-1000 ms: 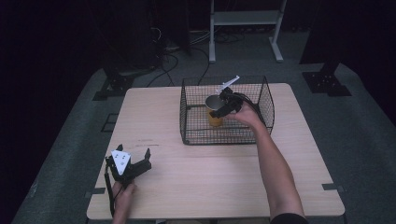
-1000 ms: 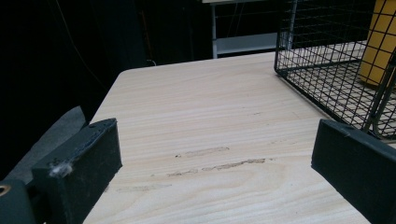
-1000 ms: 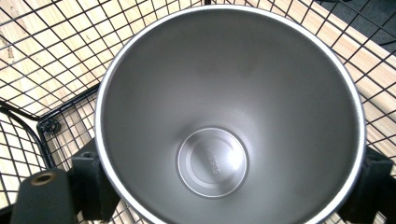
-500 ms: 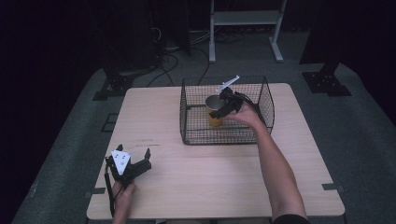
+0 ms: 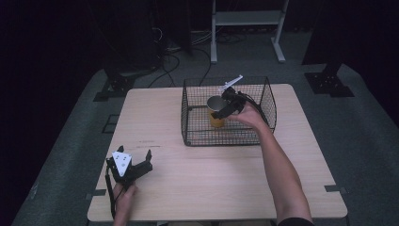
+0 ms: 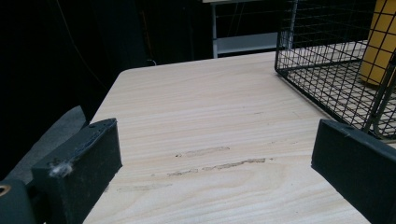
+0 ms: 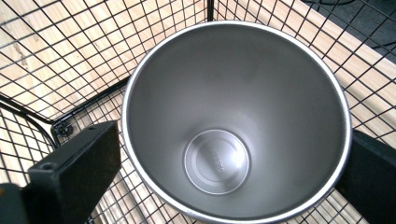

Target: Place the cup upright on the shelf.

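Note:
A steel cup (image 5: 215,103) with a yellow outside stands upright inside a black wire basket (image 5: 226,142) at the back middle of the table. My right gripper (image 5: 222,109) reaches down into the basket, shut on the cup. In the right gripper view the cup's empty steel inside (image 7: 233,116) sits between my right gripper's (image 7: 233,137) two jaws, which press on opposite sides of its rim. My left gripper (image 5: 135,153) rests low at the table's front left, open and holding nothing. In the left gripper view my left gripper (image 6: 215,133) faces bare wood, with the basket (image 6: 327,60) and cup (image 6: 380,42) at upper right.
The light wooden table (image 5: 160,122) has bare wood left of and in front of the basket. A white frame stand (image 5: 247,19) and cables lie on the dark floor behind the table. The basket's walls rise about as high as the cup.

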